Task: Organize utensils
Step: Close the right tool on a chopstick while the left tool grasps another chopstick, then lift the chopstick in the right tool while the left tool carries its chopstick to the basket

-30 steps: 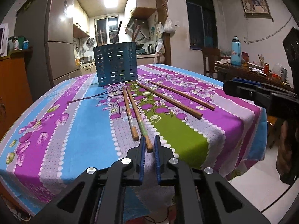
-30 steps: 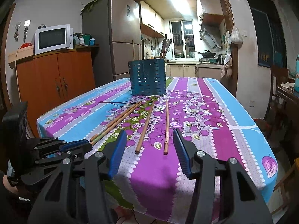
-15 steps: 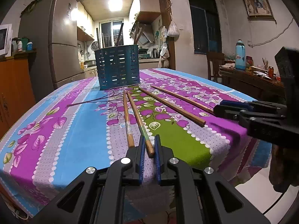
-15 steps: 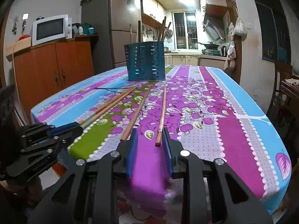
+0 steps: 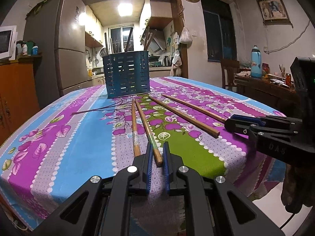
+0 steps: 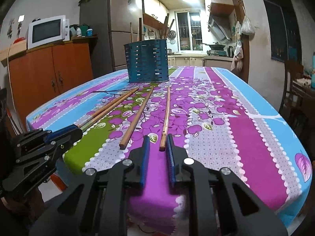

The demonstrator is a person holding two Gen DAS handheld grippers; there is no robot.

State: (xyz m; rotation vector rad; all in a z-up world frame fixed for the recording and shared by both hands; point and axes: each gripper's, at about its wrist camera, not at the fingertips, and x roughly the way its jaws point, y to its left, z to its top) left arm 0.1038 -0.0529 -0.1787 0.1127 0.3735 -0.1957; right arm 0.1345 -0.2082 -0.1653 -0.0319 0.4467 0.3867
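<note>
Closing of the right gripper is the principal change recorded: a second ago its jaws stood wide and higher above the tablecloth; they have since been lowered to the cloth and drawn in, and are still closing. The near end of the rightmost chopstick is found just inside the jaw tips, close to the right-hand pad. A gap remains on the other side, so no firm hold is yet confirmed.

No change is noted at the left gripper. Its jaws remain almost fully closed about the near end of the green-banded chopstick, which still lies flat on the cloth and has not been lifted.

It is judged that one chopstick is secured and a second is about to be, with lifting and transfer still outstanding. All four chopsticks lie fanned on the cloth, their far tips towards the blue utensil holder, which stands upright beyond them with several utensils already in it.

From the left wrist view, the right gripper's tips are seen from the side, meeting the chopstick end at cloth level. From the right wrist view, the gap between its pads is shown. The left gripper's hold is largely hidden in that view.
</note>
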